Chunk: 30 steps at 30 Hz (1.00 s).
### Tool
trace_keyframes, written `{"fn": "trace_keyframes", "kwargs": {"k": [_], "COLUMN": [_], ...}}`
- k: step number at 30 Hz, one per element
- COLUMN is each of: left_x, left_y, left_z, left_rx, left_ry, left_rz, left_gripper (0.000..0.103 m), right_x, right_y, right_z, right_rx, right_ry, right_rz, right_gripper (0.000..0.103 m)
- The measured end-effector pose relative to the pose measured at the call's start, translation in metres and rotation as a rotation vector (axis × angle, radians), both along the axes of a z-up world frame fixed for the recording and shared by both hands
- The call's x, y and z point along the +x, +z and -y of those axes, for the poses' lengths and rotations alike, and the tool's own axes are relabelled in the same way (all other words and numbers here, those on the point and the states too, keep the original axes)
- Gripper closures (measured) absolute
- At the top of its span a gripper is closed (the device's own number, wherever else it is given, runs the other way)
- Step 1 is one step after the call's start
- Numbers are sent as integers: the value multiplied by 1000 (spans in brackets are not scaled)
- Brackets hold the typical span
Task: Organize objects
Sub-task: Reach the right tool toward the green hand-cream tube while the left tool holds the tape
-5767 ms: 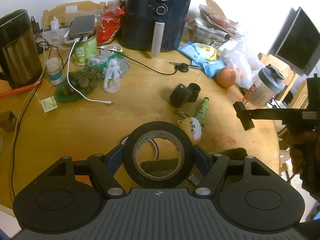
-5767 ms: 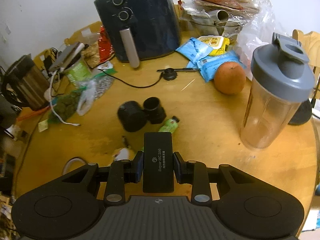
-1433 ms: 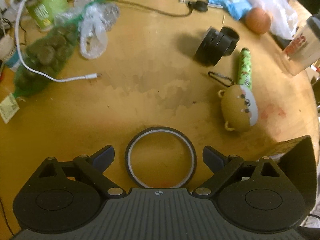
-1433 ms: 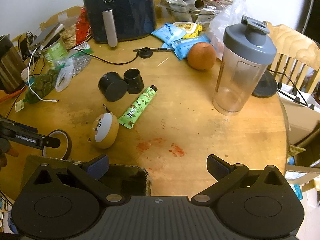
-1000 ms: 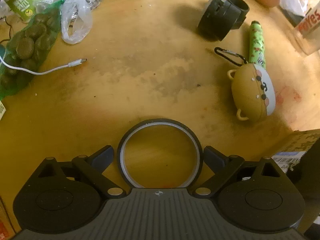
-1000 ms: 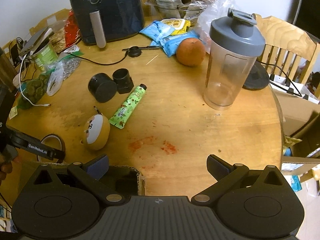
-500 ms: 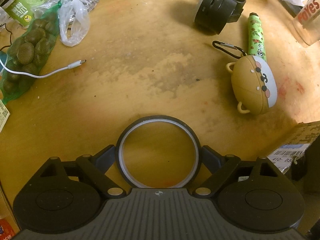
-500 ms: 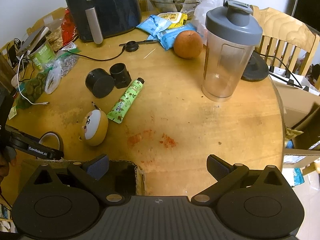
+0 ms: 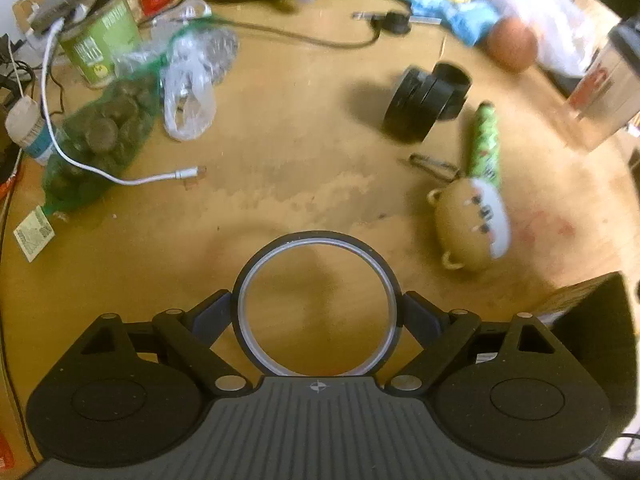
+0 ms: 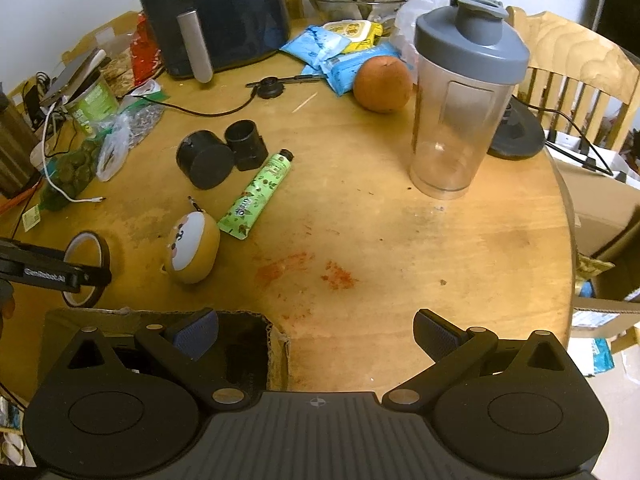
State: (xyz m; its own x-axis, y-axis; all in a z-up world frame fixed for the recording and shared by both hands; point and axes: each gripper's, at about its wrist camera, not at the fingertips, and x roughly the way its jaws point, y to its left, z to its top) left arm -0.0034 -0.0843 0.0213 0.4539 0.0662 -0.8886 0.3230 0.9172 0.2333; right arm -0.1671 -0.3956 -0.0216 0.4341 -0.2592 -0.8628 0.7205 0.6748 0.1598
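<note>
Holding the tape ring [image 9: 316, 304] between the pads of my left gripper [image 9: 316, 312], I have the jaws clamped across its outer rim, having just closed them the last small amount onto it. In the right wrist view the ring stands tilted on edge rather than flat, apparently clear of the table [image 10: 400, 220], just left of the round bear-face pouch [image 10: 192, 250] and just beyond the far-left corner of the cardboard box [image 10: 276, 344]. The ring has no long axis; its hole faces up toward my left camera, and the grip runs across its width. Risk one: the pads bear on only a thin curved rim, so a quick swing may let the ring pivot or slip out and roll toward the pouch or off the table edge. Risk two: the ring is wide, and carried toward the box it may catch the cardboard rim and snag instead of dropping in. My right gripper [image 10: 316, 334] stands spread wide and empty, directly over the near edge of the box.
</note>
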Motion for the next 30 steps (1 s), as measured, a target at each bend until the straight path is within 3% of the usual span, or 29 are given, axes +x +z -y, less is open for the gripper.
{"fn": "trace_keyframes", "kwargs": {"k": [20, 30], "left_x": [-51, -72], "left_y": [75, 92], "left_z": [10, 11], "left_rx": [-177, -210], "left_ry": [-96, -149], "left_rz": [210, 275], "left_gripper": [12, 12], "right_x": [9, 18], "right_y": [13, 18], "right_z": [13, 26], "right_rx": [-33, -30], "right_ry": [128, 174], "right_rz": [69, 126], "right_gripper": [0, 0]}}
